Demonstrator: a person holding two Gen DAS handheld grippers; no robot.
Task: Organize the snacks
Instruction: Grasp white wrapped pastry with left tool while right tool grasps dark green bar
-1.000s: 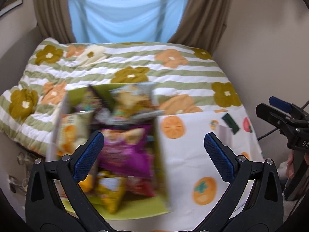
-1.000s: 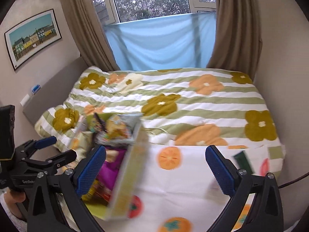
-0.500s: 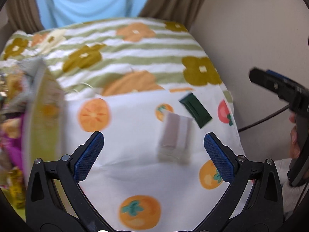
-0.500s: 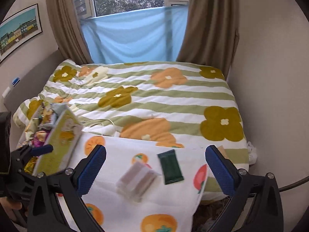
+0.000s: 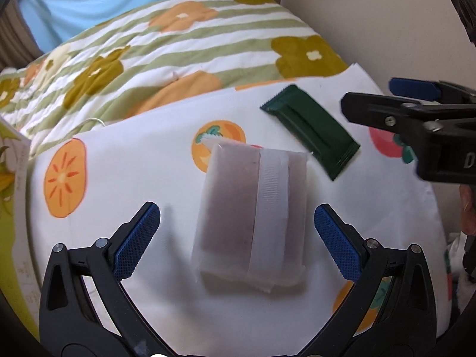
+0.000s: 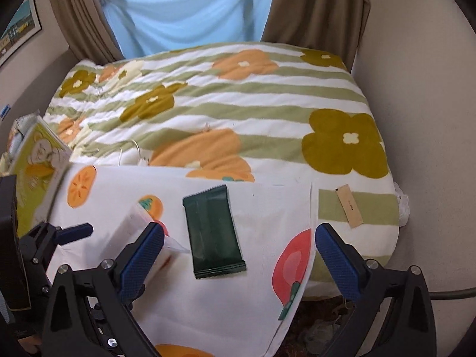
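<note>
A translucent white packet with a dark purplish filling (image 5: 253, 217) lies on the fruit-print cloth (image 5: 134, 178). My left gripper (image 5: 236, 239) is open and straddles its near end, just above it. A dark green flat packet (image 5: 309, 134) lies beyond it to the right; it also shows in the right wrist view (image 6: 212, 230). My right gripper (image 6: 238, 254) is open and hovers over the green packet's near end. The white packet (image 6: 135, 223) is partly hidden behind the right gripper's left finger. A yellow-green snack box (image 6: 35, 163) stands at the far left.
The cloth lies on a bed with a green-striped flower quilt (image 6: 238, 104). A wall (image 6: 416, 89) runs along the right side. The bed edge drops off at the right (image 6: 392, 238). A tan paper tag (image 6: 349, 205) lies on the quilt. Curtains and a window are behind.
Both grippers swung right, away from the snack box. The left one came down close over the white packet, and the right one came over the green packet. Both stayed open.
</note>
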